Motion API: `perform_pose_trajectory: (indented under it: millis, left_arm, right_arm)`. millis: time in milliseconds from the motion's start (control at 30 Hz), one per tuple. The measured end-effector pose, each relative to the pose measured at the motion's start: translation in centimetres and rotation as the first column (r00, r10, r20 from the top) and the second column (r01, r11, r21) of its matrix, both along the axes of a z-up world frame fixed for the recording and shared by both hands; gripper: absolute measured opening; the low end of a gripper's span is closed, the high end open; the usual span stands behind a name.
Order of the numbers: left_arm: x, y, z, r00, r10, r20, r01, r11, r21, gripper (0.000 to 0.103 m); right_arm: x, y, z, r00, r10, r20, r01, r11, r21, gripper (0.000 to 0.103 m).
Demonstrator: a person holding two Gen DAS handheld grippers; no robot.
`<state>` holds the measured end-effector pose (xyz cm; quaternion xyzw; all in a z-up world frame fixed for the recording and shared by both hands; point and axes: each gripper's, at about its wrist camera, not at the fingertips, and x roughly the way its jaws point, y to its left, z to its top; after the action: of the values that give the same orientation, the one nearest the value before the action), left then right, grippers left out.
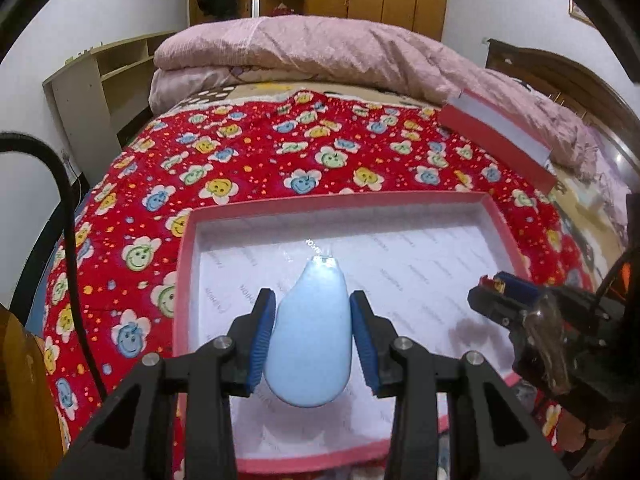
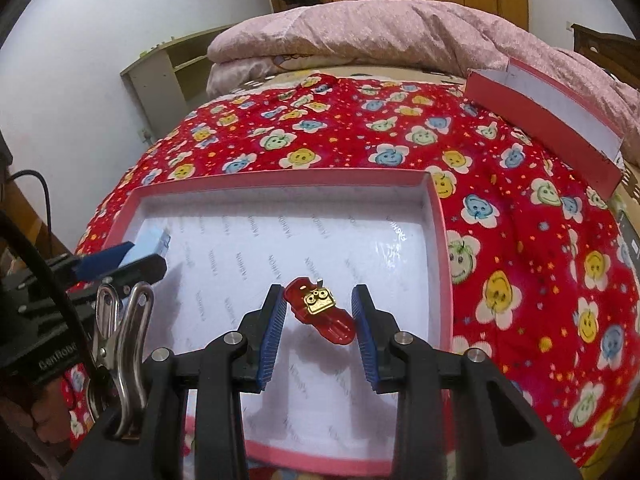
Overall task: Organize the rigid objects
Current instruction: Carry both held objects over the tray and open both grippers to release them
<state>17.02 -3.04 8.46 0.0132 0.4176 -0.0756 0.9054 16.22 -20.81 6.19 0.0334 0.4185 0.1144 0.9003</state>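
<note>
Red flower-print blanket covers the bed, pink quilt folded far beyond both jaws. Pink box lid lies fwd-right of the R jaws, apart from the box. Open pink box sits directly under both grippers. L gripper: jaws clamped on pale blue egg-shaped item, held over box floor. R gripper: jaws apart, red clip w/ gold charm lying between them on box floor, pads not touching it.

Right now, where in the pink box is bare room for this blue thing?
The box floor is bare along the far wall and far right corner. Near side is crowded: left tongs holding the blue object, right tongs around the red piece.
</note>
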Motion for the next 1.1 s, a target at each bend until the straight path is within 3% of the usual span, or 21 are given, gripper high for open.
perform_pose_trajectory:
  millis: [433, 900, 967, 1033, 1100]
  left_arm:
    - [3.0, -0.4, -2.9, 0.999, 0.023, -0.044, -0.021, 0.999, 0.035, 0.04]
    - [3.4, -1.1, -3.1, 1.0, 0.026, -0.005, -0.026, 0.997, 0.073, 0.041]
    - [3.3, -1.1, -3.1, 1.0, 0.022, -0.008, -0.022, 0.997, 0.071, 0.044]
    - [3.2, -1.3, -3.1, 1.0, 0.015, -0.012, -0.014, 0.997, 0.073, 0.054]
    - [3.1, -1.6, -3.1, 1.0, 0.007, -0.016, -0.005, 0.996, 0.088, 0.055]
  right_arm:
    - [2.2, 0.1, -1.1, 1.0, -0.003, 0.002, 0.003, 1.0, -0.023, 0.035]
    - [2.3, 0.2, -1.4, 1.0, -0.003, 0.018, 0.004, 1.0, -0.029, 0.036]
    - [2.2, 0.3, -1.4, 1.0, -0.001, 0.018, 0.002, 1.0, -0.029, 0.038]
    - [2.3, 0.3, -1.3, 1.0, 0.006, 0.015, -0.006, 1.0, -0.025, 0.042]
    - [2.3, 0.4, -1.2, 1.0, 0.012, 0.012, -0.012, 1.0, -0.022, 0.044]
